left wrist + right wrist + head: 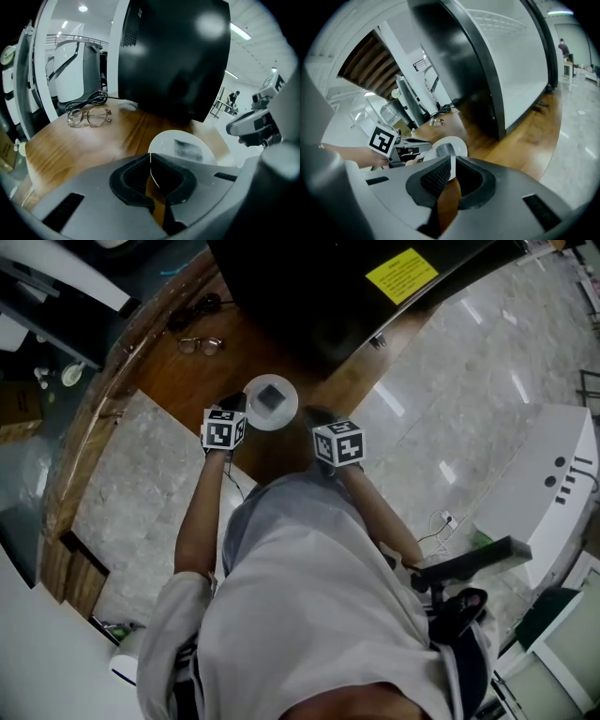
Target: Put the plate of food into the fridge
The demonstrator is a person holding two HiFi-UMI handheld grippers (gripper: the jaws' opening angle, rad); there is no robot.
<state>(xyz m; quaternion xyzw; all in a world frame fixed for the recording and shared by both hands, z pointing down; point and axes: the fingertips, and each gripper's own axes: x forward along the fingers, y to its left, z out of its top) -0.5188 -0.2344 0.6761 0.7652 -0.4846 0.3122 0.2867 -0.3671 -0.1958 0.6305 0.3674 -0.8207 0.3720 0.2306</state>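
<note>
before black fridge [309, 296], over wood surface [183, 381], white plate [288, 390] held between both grippers. grey food square [270, 397] seen at plate centre. left gripper [151, 161] clamped on plate's left rim, thin white edge pinched between pads. right gripper [451, 169] clamped on opposite rim, edge likewise caught between pads. glasses [199, 345] and black cable [195, 307] laid on wood to left of fridge, well apart from plate. yellow label [401, 275] seen on fridge.
</note>
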